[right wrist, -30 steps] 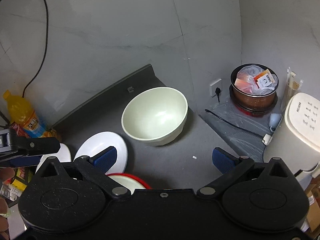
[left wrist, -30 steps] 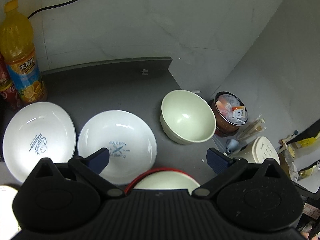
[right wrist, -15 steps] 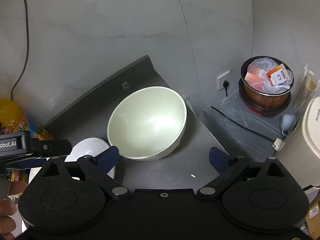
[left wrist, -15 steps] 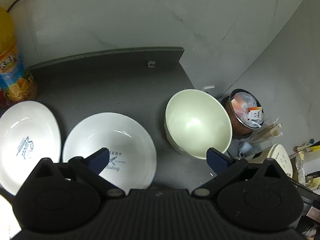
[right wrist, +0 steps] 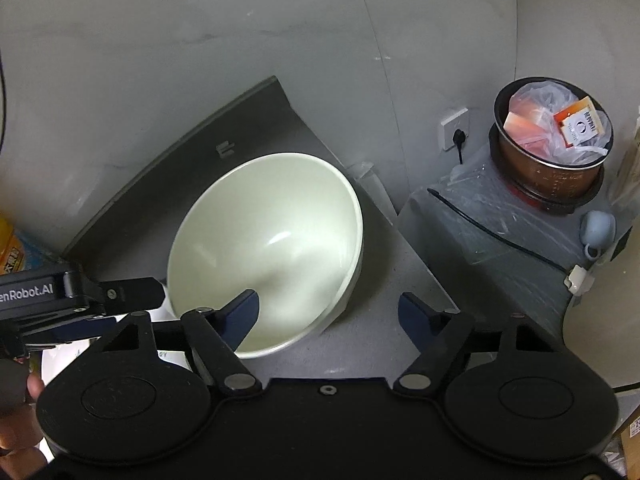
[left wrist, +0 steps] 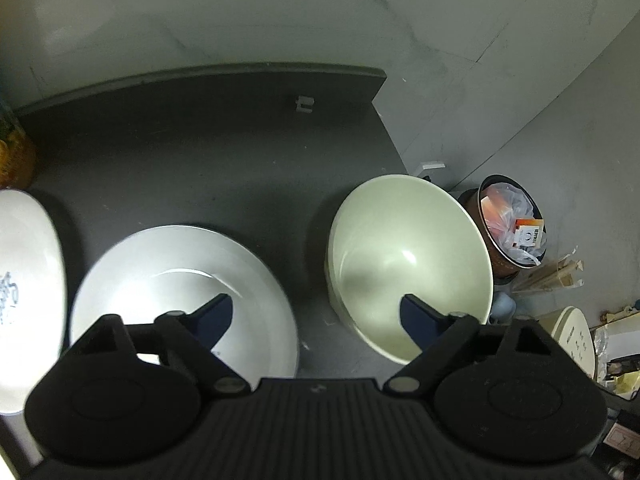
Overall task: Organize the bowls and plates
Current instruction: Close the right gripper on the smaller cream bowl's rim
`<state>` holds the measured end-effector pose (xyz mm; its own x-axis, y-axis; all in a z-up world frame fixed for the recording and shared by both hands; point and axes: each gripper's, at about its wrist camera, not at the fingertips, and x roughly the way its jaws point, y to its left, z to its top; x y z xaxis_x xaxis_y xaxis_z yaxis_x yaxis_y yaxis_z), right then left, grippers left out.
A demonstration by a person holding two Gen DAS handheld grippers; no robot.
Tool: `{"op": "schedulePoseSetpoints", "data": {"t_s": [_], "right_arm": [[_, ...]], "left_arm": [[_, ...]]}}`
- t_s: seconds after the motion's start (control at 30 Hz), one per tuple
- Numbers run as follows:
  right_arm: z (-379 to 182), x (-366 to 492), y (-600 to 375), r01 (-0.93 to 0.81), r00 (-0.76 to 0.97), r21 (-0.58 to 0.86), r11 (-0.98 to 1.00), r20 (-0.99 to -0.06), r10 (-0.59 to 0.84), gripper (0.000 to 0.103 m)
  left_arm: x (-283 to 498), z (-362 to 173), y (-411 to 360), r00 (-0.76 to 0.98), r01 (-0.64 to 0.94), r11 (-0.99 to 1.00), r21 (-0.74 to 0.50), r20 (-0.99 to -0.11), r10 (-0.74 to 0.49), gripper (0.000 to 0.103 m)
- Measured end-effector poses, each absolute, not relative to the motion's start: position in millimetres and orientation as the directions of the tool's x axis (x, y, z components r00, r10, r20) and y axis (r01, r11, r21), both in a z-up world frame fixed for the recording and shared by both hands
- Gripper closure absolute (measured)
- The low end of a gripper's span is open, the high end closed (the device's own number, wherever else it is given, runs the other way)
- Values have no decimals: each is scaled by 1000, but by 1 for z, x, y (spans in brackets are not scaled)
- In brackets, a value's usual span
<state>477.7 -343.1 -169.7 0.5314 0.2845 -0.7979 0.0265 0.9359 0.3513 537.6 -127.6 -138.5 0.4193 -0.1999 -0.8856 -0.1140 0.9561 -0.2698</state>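
Right now we see both grippers over the dark grey counter (left wrist: 192, 152), neither holding anything. Left gripper (left wrist: 316, 316): fingers wide apart, empty; in its view the left blue fingertip sits over the white plate (left wrist: 176, 276), the right one over the near rim of the pale green bowl (left wrist: 404, 256). Can't tell from here whether either tip touches anything. Plate and bowl sit side by side on the counter w/ a strip of bare surface between them. A 2nd white plate (left wrist: 28, 264) w/ blue print lies just left of the first, cut off by the frame edge. An orange drink bottle (left wrist: 14, 152) stands at the far left by the wall.

Right gripper (right wrist: 328, 308): fingers also spread wide, nothing between them but the bowl's right side & bare counter. Its left fingertip shows against the bowl's inside (right wrist: 272, 248), its right one past the bowl over the counter near the edge. The bowl is upright, near the counter's right corner. In this view we also see the left gripper's body at lower left, w/ a bit of the person's hand (right wrist: 16, 428) under it.

Off the counter, lower down: a copper-coloured pot (right wrist: 548, 148) stuffed w/ a plastic bag & packets, a small light blue cup (right wrist: 598, 230), a wall socket (right wrist: 454, 128) w/ a black cable.
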Motion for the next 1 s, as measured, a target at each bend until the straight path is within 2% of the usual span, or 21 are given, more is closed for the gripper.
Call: {"op": "schedulePoseSetpoints", "data": {"t_s": [0.27, 0.4, 0.43, 0.5, 0.57, 0.63, 0.73, 1.0], "right_arm": [[-181, 492, -341, 31, 500, 348, 937, -817, 287, 37], [-186, 497, -339, 28, 480, 349, 937, -827, 294, 52], [-188, 498, -339, 30, 476, 350, 936, -829, 295, 59], [-191, 501, -338, 35, 465, 360, 932, -831, 304, 68], [-195, 503, -336, 39, 462, 349, 936, -837, 293, 73], [-197, 503, -334, 50, 456, 322, 945, -849, 266, 81], [-196, 502, -335, 54, 457, 324, 944, -849, 266, 82], [-184, 488, -337, 64, 487, 334, 940, -833, 263, 82]], "left_arm": [[553, -156, -132, 380, -140, 953, -268, -903, -198, 46], [557, -163, -137, 363, -149, 949, -277, -908, -208, 55], [558, -164, -138, 358, -148, 949, -279, -910, -211, 59], [560, -170, -141, 342, -144, 949, -281, -914, -218, 71], [562, -174, -142, 332, -144, 943, -301, -912, -240, 82], [563, -175, -144, 339, -130, 942, -309, -907, -250, 89], [563, -172, -150, 341, -110, 953, -283, -911, -232, 91], [552, -158, -146, 362, -90, 945, -314, -894, -263, 91]]}}
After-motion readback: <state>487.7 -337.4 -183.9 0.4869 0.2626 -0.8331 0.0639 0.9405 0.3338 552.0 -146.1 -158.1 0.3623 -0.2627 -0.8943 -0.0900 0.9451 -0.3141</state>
